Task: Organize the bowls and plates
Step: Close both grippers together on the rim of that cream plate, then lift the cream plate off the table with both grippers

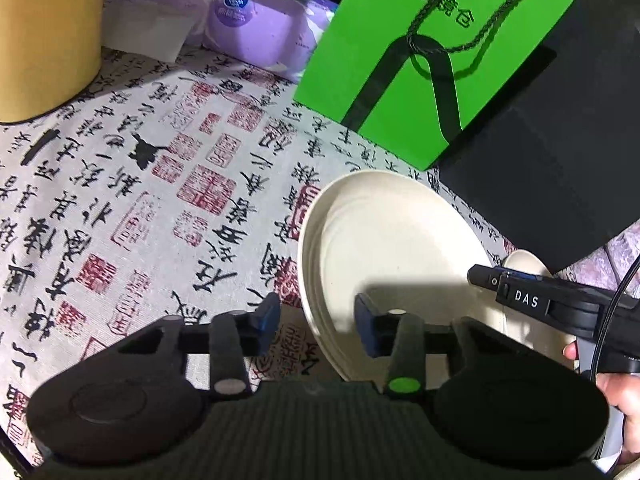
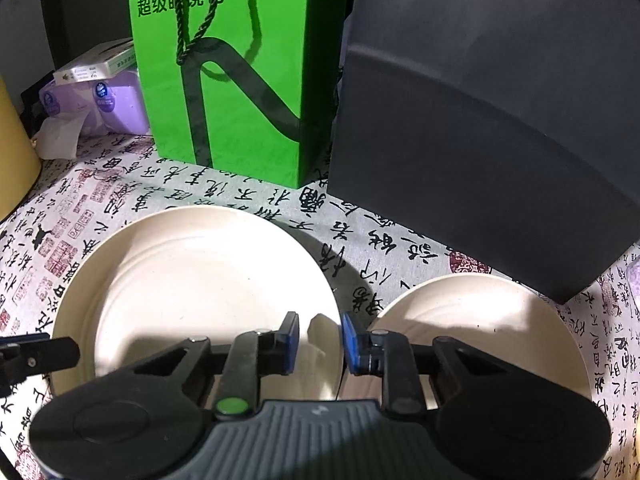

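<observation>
Two cream-coloured round ceramic dishes lie side by side on a table covered with a calligraphy-printed cloth [image 2: 240, 196], marked with black characters and red seals, as a person works with a handheld gripper in each hand. The large cream plate [image 2: 200, 276], which appears from its stepped rim in the left wrist view to be a small stack, sits to the left; the smaller cream dish [image 2: 472, 320], a shallow bowl or plate, sits just beside it to the right, near the base of a tall dark grey box [image 2: 480, 140]. Nothing rests inside either dish.

The left gripper [image 1: 318, 324] hovers with its blue-padded fingers set wide apart astride the near-left rim of the large plate, gripping nothing. The right gripper [image 2: 320, 340] hangs above the gap between the two dishes, fingers parted moderately and empty.

By these views the sorting looks barely half done: the larger pieces seem gathered, while the smaller dish remains apart and unstacked. Whether further crockery waits out of view cannot be told.

Behind stand a bright green paper gift bag with a twisted cord handle [image 2: 232, 72], purple-wrapped tissue packs [image 1: 248, 20] and a yellow cylindrical container [image 1: 44, 36].
</observation>
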A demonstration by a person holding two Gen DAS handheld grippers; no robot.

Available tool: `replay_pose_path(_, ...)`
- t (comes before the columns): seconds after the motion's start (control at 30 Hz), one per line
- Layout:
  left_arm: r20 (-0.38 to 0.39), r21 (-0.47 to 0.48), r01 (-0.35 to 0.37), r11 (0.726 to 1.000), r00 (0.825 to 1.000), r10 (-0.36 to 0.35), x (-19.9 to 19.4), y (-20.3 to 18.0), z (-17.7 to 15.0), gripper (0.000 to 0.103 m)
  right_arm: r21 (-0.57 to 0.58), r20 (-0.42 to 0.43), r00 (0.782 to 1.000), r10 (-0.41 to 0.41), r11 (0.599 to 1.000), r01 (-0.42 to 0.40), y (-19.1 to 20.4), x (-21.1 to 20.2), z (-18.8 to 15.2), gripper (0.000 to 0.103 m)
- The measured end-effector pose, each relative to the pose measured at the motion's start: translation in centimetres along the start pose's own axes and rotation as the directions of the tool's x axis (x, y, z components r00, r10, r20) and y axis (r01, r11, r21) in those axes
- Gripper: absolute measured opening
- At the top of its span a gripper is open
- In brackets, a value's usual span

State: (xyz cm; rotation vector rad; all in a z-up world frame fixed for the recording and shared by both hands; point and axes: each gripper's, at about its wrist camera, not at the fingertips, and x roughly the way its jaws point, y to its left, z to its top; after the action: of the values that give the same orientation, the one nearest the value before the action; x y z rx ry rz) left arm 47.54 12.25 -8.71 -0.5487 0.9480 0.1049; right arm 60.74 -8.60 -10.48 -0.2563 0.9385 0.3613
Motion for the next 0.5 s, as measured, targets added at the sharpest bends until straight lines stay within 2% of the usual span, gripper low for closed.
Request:
replay_pose_path(0.07,-0.011,0.003,0.009,1.0,1.0,-0.009,0.3,0.1,0.0,0.021,0.003,-0.001,1.0,0.003,1.0,-0.003,-0.1,0.0,0.0,0.022)
replay_pose_path(0.27,-0.03,-0.016,-0.001,1.0,1.0,0.0,1.0,0.8,-0.1,0.012,0.007,-0.012,1.0,-0.001,1.0,0.001,-0.1,0.3,0.1,0.018)
replay_pose_path(0.4,-0.026,-0.016,-0.014,1.0,1.0,0.014,1.1,0.8,-0.1,0.012,-0.011,-0.011,1.0,-0.02,1.0,0.019,0.1,0.4,0.0,0.008)
replay_pose_path(0.5,-0.019,-0.026,-0.03,0.999,0.999,0.029,1.1,0.9,0.0,0.012,-0.023,0.0,1.0,-0.011,1.0,0.011,0.2,0.1,0.0,0.007)
